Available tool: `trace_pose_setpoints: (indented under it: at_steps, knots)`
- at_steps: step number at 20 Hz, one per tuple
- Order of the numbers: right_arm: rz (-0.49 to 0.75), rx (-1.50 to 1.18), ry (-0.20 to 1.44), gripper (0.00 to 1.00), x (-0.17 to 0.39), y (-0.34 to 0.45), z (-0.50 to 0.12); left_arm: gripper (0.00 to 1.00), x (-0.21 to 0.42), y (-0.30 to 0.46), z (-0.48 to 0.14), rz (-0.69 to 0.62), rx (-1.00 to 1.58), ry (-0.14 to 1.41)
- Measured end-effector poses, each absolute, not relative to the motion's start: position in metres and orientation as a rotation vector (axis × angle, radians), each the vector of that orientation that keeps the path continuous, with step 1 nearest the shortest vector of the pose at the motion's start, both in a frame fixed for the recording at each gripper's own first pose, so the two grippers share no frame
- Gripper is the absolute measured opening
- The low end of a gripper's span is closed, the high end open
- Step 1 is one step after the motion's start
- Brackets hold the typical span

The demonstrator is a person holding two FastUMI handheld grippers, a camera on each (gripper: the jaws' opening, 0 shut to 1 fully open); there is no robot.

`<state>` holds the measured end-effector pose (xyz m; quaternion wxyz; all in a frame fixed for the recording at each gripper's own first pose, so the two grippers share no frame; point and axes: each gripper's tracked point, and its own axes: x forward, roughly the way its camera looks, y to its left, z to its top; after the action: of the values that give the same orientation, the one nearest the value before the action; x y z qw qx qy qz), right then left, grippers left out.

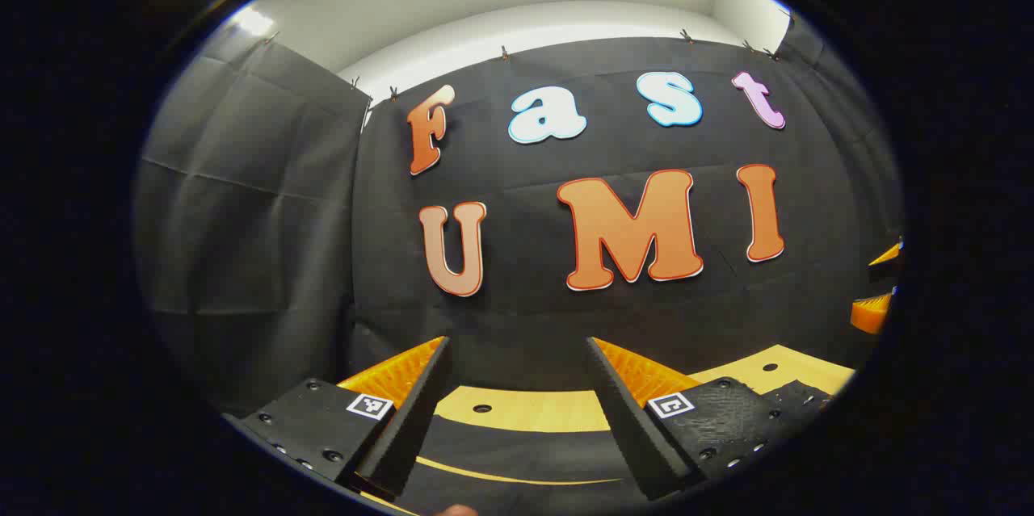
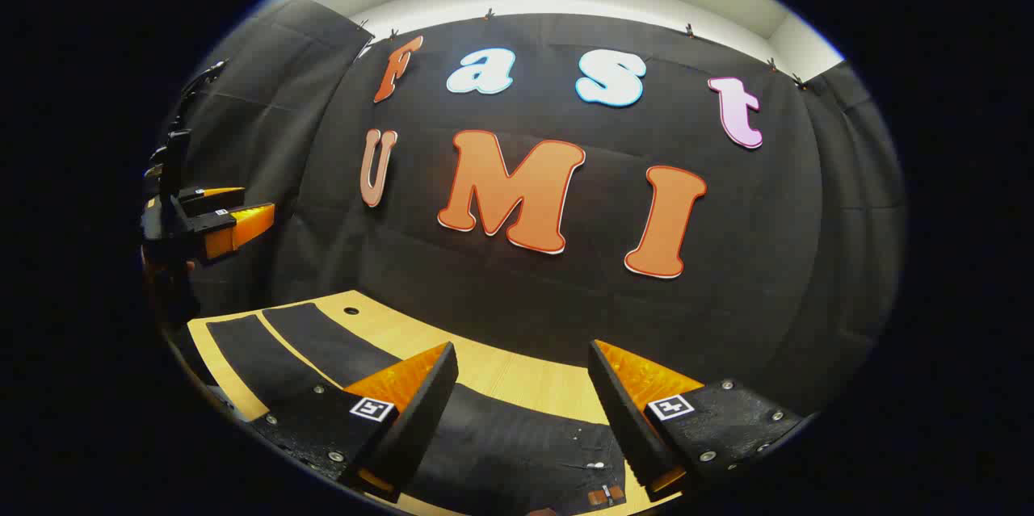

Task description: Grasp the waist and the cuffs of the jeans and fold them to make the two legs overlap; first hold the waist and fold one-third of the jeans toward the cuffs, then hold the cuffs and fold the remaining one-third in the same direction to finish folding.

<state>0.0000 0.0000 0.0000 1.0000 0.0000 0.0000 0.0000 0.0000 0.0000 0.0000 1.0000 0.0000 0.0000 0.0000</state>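
Jeans (image 2: 517, 439) are lying flat and unfolded on the wooden table (image 2: 517, 375), dark, almost black in this light. In the right gripper view the waist end is sitting nearest the camera, with a button or rivet and a small leather-like patch showing at its lower edge, while the two legs are running away to the left, side by side, a narrow strip of bare wood showing between them. The cuffs are lying close to the table's far left edge. In the left gripper view the jeans (image 1: 517, 451) are lying directly below the fingers, a thin curved line of tabletop (image 1: 533, 411) showing between the two dark legs.

The right gripper (image 2: 523, 375) is hovering above the waist end, jaws standing wide apart, nothing between them and no contact with the cloth. The left gripper (image 1: 517, 371) is hovering likewise over the legs, jaws wide apart and holding nothing; it is also appearing at the left edge of the right gripper view (image 2: 234, 217), well above the cuffs.

The table is showing small round holes in its surface. Black cloth is hanging behind and beside the table as the booth wall (image 2: 808, 258), pinned along a pale upper wall. Nothing is lying on the jeans.
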Motion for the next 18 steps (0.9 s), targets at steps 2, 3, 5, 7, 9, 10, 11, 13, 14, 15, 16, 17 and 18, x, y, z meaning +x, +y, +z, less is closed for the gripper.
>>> trace_pose_setpoints:
  at_steps: [2,3,5,7,9,10,11,13,14,15,16,17,18]
  knots:
    - [-0.050,0.011,0.000,0.98,0.004,0.003,0.003,1.00,0.009,0.008,-0.008,-0.023,0.002,0.014]
    - [-0.082,0.027,0.012,0.98,0.005,0.005,0.004,1.00,0.014,0.013,-0.015,-0.047,0.004,0.043]
    - [-0.132,0.055,0.024,0.98,0.009,0.013,0.007,0.99,0.025,0.027,-0.020,-0.083,0.014,0.058]
    - [-0.167,0.049,0.049,0.98,0.009,0.022,0.010,0.99,0.033,0.048,-0.021,-0.088,0.034,0.055]
    - [-0.197,0.029,0.051,0.98,0.007,0.030,0.018,0.99,0.037,0.066,-0.019,-0.088,0.037,0.039]
    - [-0.205,0.029,0.053,0.98,0.006,0.033,0.021,0.99,0.039,0.071,-0.022,-0.090,0.042,0.042]
    - [-0.213,0.035,0.056,0.98,0.008,0.037,0.024,0.99,0.042,0.081,-0.024,-0.084,0.048,0.046]
    - [-0.220,0.059,0.057,0.98,0.012,0.042,0.028,0.99,0.046,0.097,-0.029,-0.077,0.050,0.058]
    - [-0.231,0.064,0.054,0.98,0.014,0.042,0.031,0.99,0.048,0.104,-0.032,-0.075,0.050,0.064]
    - [-0.239,0.064,0.054,0.98,0.016,0.040,0.032,0.99,0.050,0.110,-0.035,-0.068,0.055,0.073]
    - [-0.250,0.062,0.063,0.98,0.016,0.038,0.031,0.99,0.053,0.117,-0.038,-0.060,0.059,0.083]
    - [-0.254,0.062,0.065,0.98,0.016,0.037,0.030,1.00,0.054,0.122,-0.039,-0.052,0.058,0.089]
    - [-0.258,0.058,0.067,0.98,0.016,0.036,0.030,0.99,0.054,0.122,-0.039,-0.052,0.056,0.087]
